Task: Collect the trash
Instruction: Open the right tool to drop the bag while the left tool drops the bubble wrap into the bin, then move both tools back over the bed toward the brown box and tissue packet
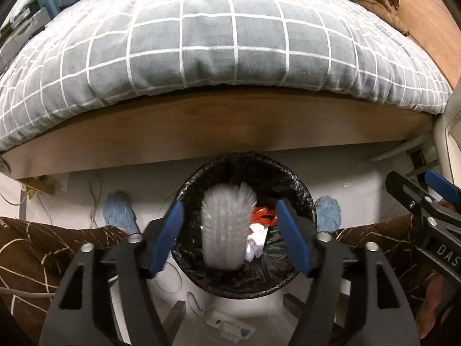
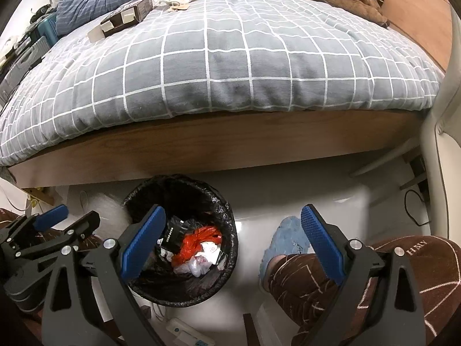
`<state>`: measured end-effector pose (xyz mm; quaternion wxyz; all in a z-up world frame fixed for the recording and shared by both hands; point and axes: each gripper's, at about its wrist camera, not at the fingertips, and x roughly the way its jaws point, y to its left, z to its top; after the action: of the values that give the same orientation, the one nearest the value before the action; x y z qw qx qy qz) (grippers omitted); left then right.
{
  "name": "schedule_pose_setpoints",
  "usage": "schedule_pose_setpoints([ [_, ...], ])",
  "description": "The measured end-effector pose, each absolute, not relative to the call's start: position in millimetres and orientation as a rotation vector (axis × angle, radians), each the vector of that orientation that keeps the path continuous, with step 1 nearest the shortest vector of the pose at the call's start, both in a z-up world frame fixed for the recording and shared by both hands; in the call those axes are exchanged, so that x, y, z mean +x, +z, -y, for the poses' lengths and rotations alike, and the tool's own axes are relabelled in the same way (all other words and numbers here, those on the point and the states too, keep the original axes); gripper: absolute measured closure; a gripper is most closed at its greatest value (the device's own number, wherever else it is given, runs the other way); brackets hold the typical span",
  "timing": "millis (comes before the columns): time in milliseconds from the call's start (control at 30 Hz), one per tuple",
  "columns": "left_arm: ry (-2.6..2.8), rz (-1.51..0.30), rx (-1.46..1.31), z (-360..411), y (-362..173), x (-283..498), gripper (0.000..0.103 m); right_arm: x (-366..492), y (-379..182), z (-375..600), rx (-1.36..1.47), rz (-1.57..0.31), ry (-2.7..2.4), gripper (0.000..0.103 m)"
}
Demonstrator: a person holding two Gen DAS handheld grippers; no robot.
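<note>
Pale glossy floor [image 2: 288, 201] fills my lower frames beneath a wooden bed with a grey checked quilt [image 2: 230, 57]. My left gripper [image 1: 227, 236], jaws wide, hovers over the round black-bagged bin [image 1: 299, 184]; a translucent ribbed plastic piece [image 1: 227, 227] sits between them, apparently loose, and could catch the rim or tumble outside. My right gripper [image 2: 233, 242] is spread wide and empty.

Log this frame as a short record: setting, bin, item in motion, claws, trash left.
setting: floor beside a bed with grey checked quilt
bin: round bin with black plastic liner, holds orange bag and white scraps
item in motion: blurred clear ribbed plastic piece over the bin, between the left claw fingers, apparently released
right claw: open, holding nothing
trash left: brown cardboard box on the bed
</note>
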<state>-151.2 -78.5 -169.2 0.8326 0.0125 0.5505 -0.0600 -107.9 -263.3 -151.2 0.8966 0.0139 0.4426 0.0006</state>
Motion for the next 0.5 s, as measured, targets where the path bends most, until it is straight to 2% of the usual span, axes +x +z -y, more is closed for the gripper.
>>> schedule_pose_setpoints([
  [100,-0.121,-1.149,0.018,73.7,-162.0,-150.3,0.019,-107.6,-149.1,261.6,0.027,-0.914,0.007,0.012],
  [267,-0.097,-1.112,0.011,63.8,-149.9,-150.2,0.006,-107.9,-137.0,259.5,0.017,-0.889,0.017,0.012],
  [500,-0.062,-1.067,0.004,49.7,-120.3,-143.7,0.006,-103.5,-113.8,255.8,-0.001,-0.854,0.041,0.012],
])
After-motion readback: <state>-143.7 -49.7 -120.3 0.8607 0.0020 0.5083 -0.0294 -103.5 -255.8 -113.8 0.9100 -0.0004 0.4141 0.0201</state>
